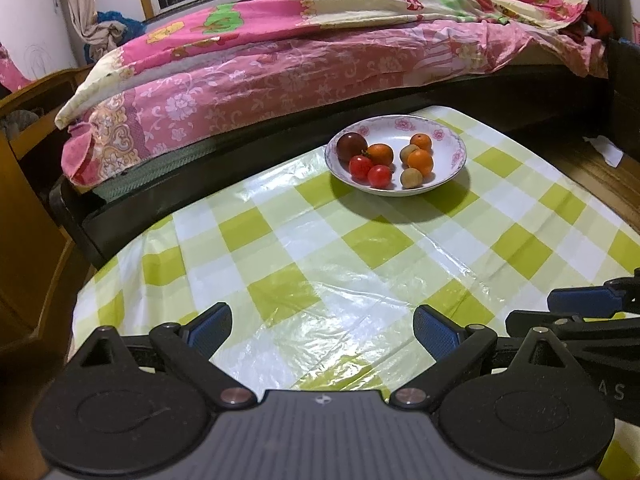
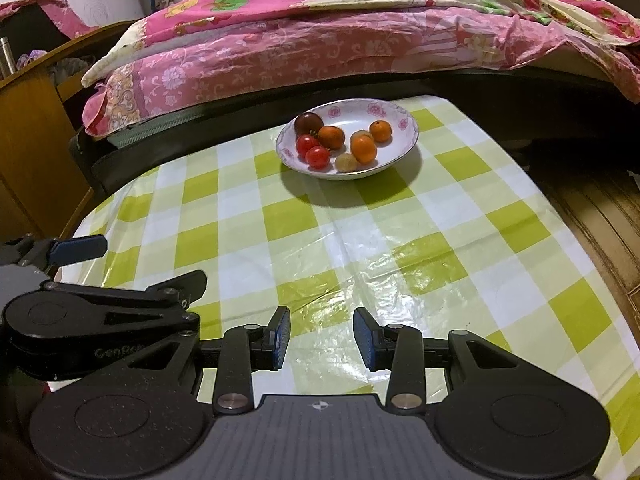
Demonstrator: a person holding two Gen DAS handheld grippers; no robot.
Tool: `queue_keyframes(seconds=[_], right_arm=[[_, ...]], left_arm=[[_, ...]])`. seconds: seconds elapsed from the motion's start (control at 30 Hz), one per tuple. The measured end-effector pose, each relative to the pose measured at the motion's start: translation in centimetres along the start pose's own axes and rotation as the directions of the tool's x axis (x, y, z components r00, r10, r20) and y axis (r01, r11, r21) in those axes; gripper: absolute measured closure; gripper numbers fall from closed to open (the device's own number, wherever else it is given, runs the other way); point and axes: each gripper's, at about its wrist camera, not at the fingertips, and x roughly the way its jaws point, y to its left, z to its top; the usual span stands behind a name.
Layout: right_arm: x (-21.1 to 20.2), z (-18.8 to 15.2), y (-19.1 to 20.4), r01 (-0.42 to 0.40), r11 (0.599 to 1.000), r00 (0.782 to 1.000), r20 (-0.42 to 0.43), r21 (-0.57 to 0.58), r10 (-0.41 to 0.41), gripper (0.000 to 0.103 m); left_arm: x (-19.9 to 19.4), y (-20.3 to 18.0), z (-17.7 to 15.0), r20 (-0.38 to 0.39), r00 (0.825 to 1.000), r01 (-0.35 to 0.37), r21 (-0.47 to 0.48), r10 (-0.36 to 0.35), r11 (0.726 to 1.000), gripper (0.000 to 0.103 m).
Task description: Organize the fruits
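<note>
A white bowl with pink flowers (image 1: 452,160) (image 2: 400,148) stands at the far side of the table. It holds a dark plum (image 1: 351,146) (image 2: 309,122), two red tomatoes (image 1: 370,170) (image 2: 313,151), three small oranges (image 1: 420,162) (image 2: 363,149) and two pale brown fruits (image 1: 411,178) (image 2: 346,162). My left gripper (image 1: 322,330) is open and empty over the near table. My right gripper (image 2: 322,338) is open and empty, also near. Each gripper shows at the edge of the other's view.
The table has a green and white checked plastic cloth (image 1: 320,264) (image 2: 360,232). A bed with a pink floral quilt (image 1: 280,52) (image 2: 320,40) runs just behind it. A wooden cabinet (image 1: 24,184) (image 2: 28,128) stands at the left. Wooden floor (image 2: 600,208) lies to the right.
</note>
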Motion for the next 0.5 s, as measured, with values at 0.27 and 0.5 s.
queue_keyframes(seconds=[0.27, 0.5], right_arm=[[-0.34, -0.07, -0.11, 0.003, 1.0, 1.0, 0.016, 0.01, -0.004, 0.069], [-0.41, -0.08, 0.12, -0.003, 1.0, 1.0, 0.017, 0.005, 0.003, 0.069]], left_arm=[[-0.19, -0.01, 0.0, 0.007, 1.0, -0.001, -0.002, 0.001, 1.0, 0.0], [-0.07, 0.11, -0.05, 0.007, 1.0, -0.013, -0.002, 0.013, 1.0, 0.0]])
